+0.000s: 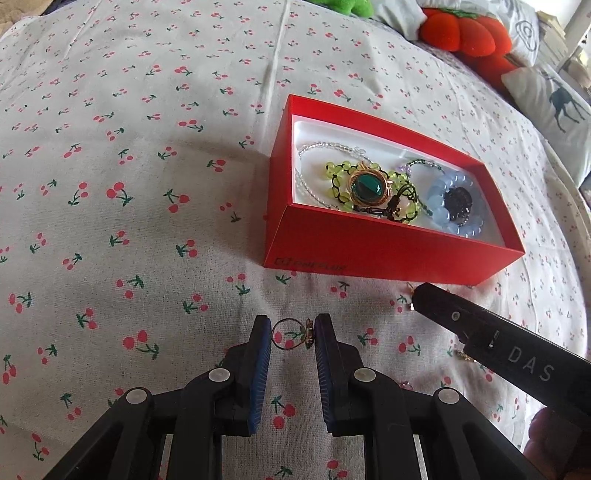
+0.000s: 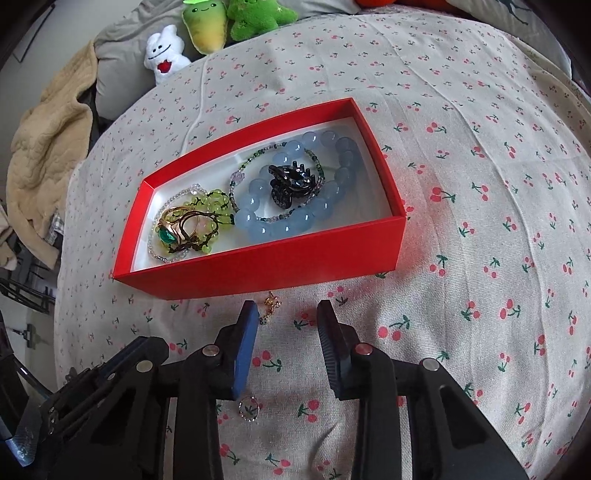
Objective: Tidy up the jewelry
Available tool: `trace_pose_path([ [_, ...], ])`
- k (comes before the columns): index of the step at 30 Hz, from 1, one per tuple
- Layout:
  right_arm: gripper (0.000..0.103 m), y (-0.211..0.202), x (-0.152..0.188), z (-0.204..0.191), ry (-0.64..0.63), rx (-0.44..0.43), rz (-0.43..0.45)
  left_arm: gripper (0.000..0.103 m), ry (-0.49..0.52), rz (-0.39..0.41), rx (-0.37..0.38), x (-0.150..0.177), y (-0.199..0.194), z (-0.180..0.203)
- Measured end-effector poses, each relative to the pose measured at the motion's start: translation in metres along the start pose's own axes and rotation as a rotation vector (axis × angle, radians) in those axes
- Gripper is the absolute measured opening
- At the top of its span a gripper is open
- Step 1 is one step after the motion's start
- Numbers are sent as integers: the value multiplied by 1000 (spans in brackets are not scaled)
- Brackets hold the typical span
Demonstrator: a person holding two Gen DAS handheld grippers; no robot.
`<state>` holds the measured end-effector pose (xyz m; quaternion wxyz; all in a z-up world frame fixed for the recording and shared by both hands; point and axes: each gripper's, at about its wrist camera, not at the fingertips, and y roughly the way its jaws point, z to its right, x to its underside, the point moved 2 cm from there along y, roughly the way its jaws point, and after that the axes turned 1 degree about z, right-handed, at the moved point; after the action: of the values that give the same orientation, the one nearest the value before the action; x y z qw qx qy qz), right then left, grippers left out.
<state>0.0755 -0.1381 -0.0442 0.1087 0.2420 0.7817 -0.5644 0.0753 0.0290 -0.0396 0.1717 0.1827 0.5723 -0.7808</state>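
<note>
An open red box [image 1: 369,243] [image 2: 280,273] on the cherry-print cloth holds a blue bead bracelet [image 1: 439,199] [image 2: 295,221], a green-stone ring [image 1: 366,188] [image 2: 168,234], lime beads [image 1: 334,171] [image 2: 207,201], a black clip [image 2: 291,184] and clear bead strands. My left gripper [image 1: 293,334] has its pads on either side of a thin ring [image 1: 290,334], touching it at both sides. My right gripper [image 2: 286,314] is open over the cloth, with a small gold earring [image 2: 271,302] by its left finger and a beaded ring [image 2: 249,408] under it.
Plush toys [image 2: 207,26] and a beige blanket [image 2: 44,155] lie at the bed's far edge. A red plush [image 1: 465,33] and a deer cushion [image 1: 554,107] sit behind the box. The right gripper's body [image 1: 491,343] lies right of my left gripper.
</note>
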Motion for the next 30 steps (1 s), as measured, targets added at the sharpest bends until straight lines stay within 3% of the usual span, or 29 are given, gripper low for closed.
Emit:
trace_pose_path([
  [8,23,12,-3,-6,-39,43,-1,18,-2,-15,-4,1,6,-1],
  [10,13,13,-4,-9,-54,44,1,18,-2,-18,-3,1,8,-1],
  [13,6,14,-4,-7,-39,20,-3,18,-5,-7,-1,0,5,-2],
  [22,6,-21,-4,11,41,-63,53,18,-9,43,40,-5,-18,0],
  [30,6,-65,-19,14,80,-85,165,18,2,153,29,-37,-50,13],
])
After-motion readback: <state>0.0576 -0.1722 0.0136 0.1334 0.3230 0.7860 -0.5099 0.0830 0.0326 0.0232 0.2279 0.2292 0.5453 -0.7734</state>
